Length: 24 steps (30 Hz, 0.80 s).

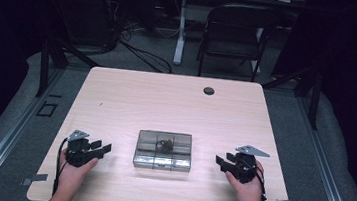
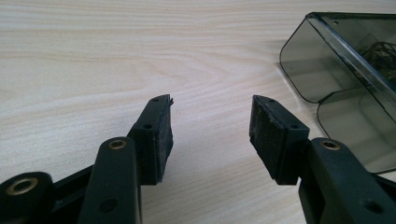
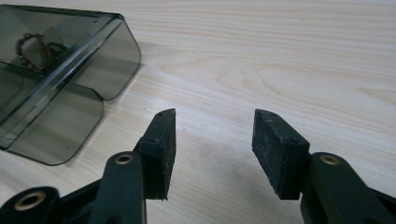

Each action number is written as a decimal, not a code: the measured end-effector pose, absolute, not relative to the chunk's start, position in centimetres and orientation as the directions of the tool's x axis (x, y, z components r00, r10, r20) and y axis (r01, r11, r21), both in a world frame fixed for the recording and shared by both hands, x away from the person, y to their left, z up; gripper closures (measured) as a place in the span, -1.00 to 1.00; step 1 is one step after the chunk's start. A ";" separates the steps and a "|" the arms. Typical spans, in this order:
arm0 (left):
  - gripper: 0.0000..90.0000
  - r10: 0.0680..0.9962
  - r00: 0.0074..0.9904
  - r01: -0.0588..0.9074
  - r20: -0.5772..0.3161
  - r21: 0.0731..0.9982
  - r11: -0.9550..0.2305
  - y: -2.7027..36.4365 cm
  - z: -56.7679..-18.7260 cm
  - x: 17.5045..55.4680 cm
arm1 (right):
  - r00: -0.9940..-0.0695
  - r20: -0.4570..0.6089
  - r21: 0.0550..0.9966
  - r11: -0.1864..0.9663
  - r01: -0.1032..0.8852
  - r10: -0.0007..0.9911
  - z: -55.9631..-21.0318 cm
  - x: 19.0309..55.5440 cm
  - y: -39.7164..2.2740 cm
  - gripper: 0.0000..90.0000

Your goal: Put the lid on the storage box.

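a smoky clear plastic box (image 1: 163, 150) sits on the table (image 1: 131, 95), near the person's edge and about midway across it. it is divided into compartments, lid down, and a small dark tangle (image 1: 165, 143) lies in the middle compartment of the far row; what it is i cannot tell.

the left gripper (image 1: 105, 149) is off to the left of the box, held in the left hand (image 1: 72, 170), jaws pointing toward the box but apart from it. in the left gripper view its jaws stand apart with only bare wood between them, and the box's rounded corner (image 2: 322, 70) shows to the upper right, just beside the right-hand jaw without touching it.

the right gripper (image 1: 220, 161) mirrors it on the other side, held in the right hand (image 1: 247, 188), jaws aimed at the box with a gap of table between. in the right gripper view the jaws are spread, nothing between them, and the box (image 3: 65, 84) lies to the upper left, clear of the pads.

beyond the table a dark folding chair (image 1: 236, 31) stands on the floor.
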<state>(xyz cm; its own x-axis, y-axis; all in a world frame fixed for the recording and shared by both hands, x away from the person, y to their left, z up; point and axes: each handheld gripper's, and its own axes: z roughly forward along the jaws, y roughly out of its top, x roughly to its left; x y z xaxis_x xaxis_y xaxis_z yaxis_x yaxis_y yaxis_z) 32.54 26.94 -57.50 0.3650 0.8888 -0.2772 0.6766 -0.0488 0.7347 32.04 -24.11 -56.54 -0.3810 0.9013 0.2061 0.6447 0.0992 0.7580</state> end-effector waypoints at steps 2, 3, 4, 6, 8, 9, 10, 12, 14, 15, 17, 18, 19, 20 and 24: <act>0.10 0.894 0.354 0.675 -0.275 0.737 -0.041 26.9 -57.6 32.6 | -0.368 0.205 0.753 0.094 0.652 0.907 -56.7 32.3 -24.3 0.10; 0.10 0.893 0.355 0.680 -0.276 0.732 -0.044 27.0 -57.6 32.7 | -0.364 0.204 0.752 0.092 0.652 0.909 -56.8 32.4 -24.3 0.09; 0.10 0.893 0.354 0.682 -0.277 0.730 -0.044 27.1 -57.6 32.7 | -0.363 0.200 0.753 0.094 0.651 0.910 -56.8 32.5 -24.3 0.09; 0.10 0.896 0.349 0.680 -0.275 0.733 -0.040 27.2 -57.8 32.8 | -0.358 0.186 0.751 0.103 0.652 0.915 -56.9 32.6 -24.4 0.09; 0.10 0.898 0.344 0.680 -0.275 0.732 -0.036 27.2 -57.8 32.9 | -0.353 0.192 0.749 0.096 0.656 0.916 -56.9 32.7 -24.5 0.08; 0.10 0.898 0.344 0.680 -0.276 0.733 -0.035 27.2 -57.8 32.9 | -0.349 0.196 0.746 0.092 0.659 0.917 -57.0 32.7 -24.5 0.08; 0.10 0.897 0.344 0.680 -0.276 0.733 -0.035 27.2 -57.8 32.9 | -0.350 0.197 0.745 0.092 0.661 0.916 -57.0 32.8 -24.5 0.08; 0.10 0.896 0.349 0.678 -0.274 0.734 -0.040 27.2 -57.8 32.9 | -0.348 0.197 0.741 0.093 0.665 0.917 -57.1 32.8 -24.5 0.08; 0.10 0.896 0.351 0.677 -0.273 0.734 -0.042 27.2 -57.7 32.9 | -0.353 0.194 0.741 0.099 0.664 0.915 -57.1 32.9 -24.4 0.07; 0.10 0.895 0.353 0.681 -0.274 0.731 -0.045 27.2 -57.7 32.9 | -0.351 0.193 0.742 0.097 0.663 0.916 -57.1 32.9 -24.3 0.06; 0.10 0.894 0.353 0.685 -0.275 0.727 -0.047 27.2 -57.7 33.0 | -0.352 0.187 0.741 0.103 0.663 0.917 -57.2 32.8 -24.2 0.05; 0.10 0.894 0.353 0.685 -0.276 0.727 -0.046 27.2 -57.7 33.0 | -0.357 0.188 0.742 0.106 0.662 0.915 -57.2 32.8 -24.2 0.05; 0.10 0.894 0.354 0.685 -0.276 0.727 -0.047 27.2 -57.7 32.9 | -0.358 0.189 0.741 0.106 0.663 0.915 -57.2 32.8 -24.2 0.05; 0.10 0.894 0.353 0.685 -0.276 0.727 -0.046 27.2 -57.7 32.9 | -0.357 0.190 0.741 0.105 0.663 0.914 -57.2 32.8 -24.1 0.05; 0.09 0.896 0.348 0.683 -0.275 0.729 -0.042 27.1 -57.8 33.0 | -0.361 0.204 0.736 0.101 0.670 0.910 -57.4 32.9 -23.9 0.05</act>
<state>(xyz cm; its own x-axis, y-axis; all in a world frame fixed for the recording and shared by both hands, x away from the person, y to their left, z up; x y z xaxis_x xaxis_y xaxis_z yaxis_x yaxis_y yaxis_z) 32.99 27.12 -57.83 0.3481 0.8962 -0.2751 0.6834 -0.0418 0.7288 32.90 -23.86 -57.36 -0.3608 0.9101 0.2039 0.6696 0.1006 0.7359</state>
